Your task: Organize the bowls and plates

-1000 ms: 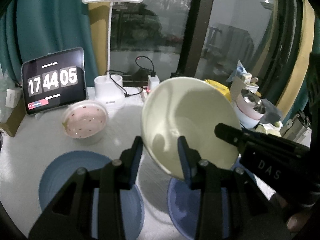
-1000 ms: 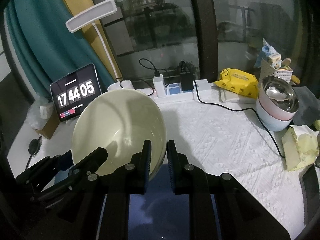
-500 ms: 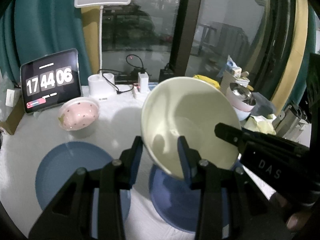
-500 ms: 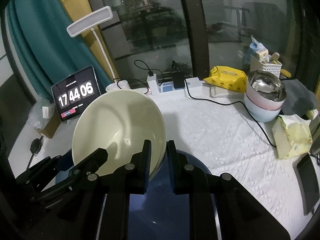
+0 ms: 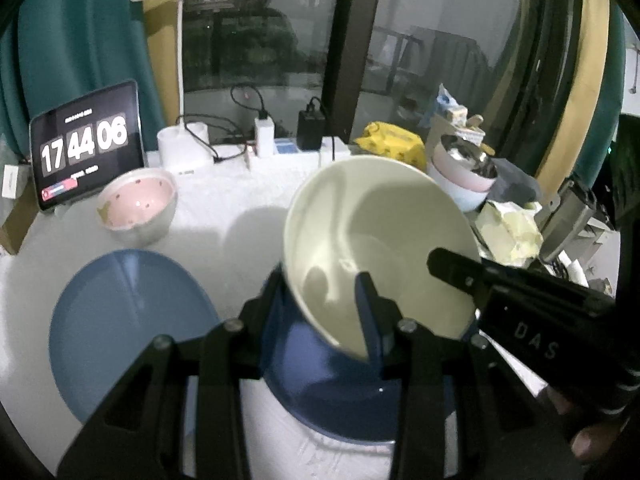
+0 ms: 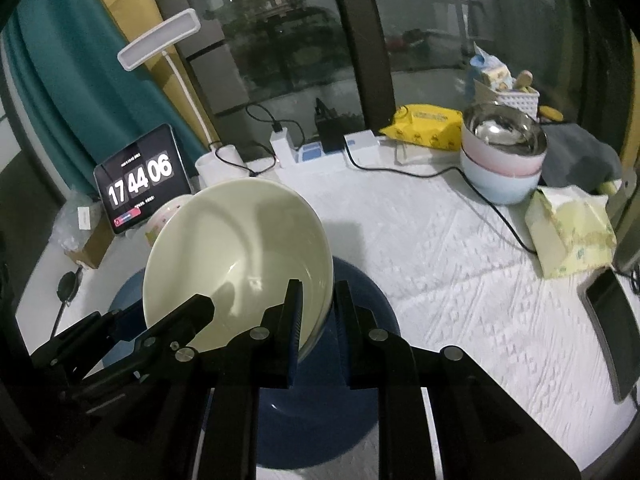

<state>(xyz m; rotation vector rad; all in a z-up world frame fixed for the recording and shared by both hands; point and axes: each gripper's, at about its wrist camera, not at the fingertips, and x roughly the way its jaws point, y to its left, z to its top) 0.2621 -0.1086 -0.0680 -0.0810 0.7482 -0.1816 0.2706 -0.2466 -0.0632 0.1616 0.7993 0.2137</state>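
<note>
Left wrist view: both my hand-held grippers, left (image 5: 320, 292) and right (image 6: 316, 300), grip the cream bowl (image 5: 376, 248) aloft; pink bowl (image 5: 138, 206) and plates (image 5: 128, 320) unsorted.

The tablet (image 5: 86, 146) shows a big clock. Its white numbers read 17, 44 and 06. The same numbers show on the tablet (image 6: 142, 179) in the right wrist view. There are small words above and below the numbers, but they are too tiny to read. The letters D A S are printed in grey on the black body of the right hand-held gripper (image 6: 316, 304), seen in the left wrist view. The yellow pack (image 6: 426, 125) has printing that is too small to read.
</note>
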